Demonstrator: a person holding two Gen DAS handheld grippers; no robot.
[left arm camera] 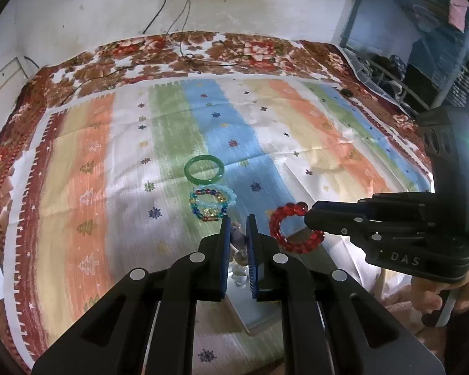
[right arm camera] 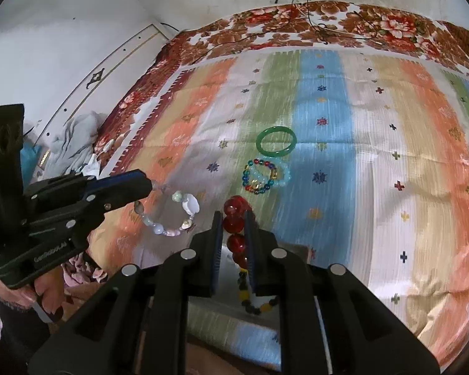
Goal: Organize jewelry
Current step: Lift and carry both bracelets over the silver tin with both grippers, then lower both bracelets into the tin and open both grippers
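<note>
In the left wrist view my left gripper (left arm camera: pixel 237 222) is shut on a pale stone bracelet (left arm camera: pixel 238 238), which hangs between the blue pads. The right wrist view shows that bracelet (right arm camera: pixel 172 215) dangling from the left gripper (right arm camera: pixel 151 184) above the striped cloth (right arm camera: pixel 375 162). My right gripper (right arm camera: pixel 233 216) is shut on a red bead bracelet (right arm camera: pixel 234 223); its red loop (left arm camera: pixel 292 231) hangs from the right gripper (left arm camera: pixel 308 215). Farther out on the cloth lie a green bangle (left arm camera: pixel 204 169) (right arm camera: pixel 276 141), a multicoloured bead bracelet (left arm camera: pixel 207 206) (right arm camera: pixel 259 177) and a light blue bead bracelet (left arm camera: pixel 228 194) (right arm camera: pixel 284 173), these two overlapping.
A shallow box (left arm camera: pixel 250 309) sits under both grippers, with a dark-and-yellow bead bracelet (right arm camera: pixel 256 301) in it. A floral blanket (left arm camera: pixel 178 53) with black cables (left arm camera: pixel 172 9) borders the far side by the wall. Crumpled clothes (right arm camera: pixel 78 143) lie at the left. A hand (left arm camera: pixel 434 293) holds the right gripper's handle.
</note>
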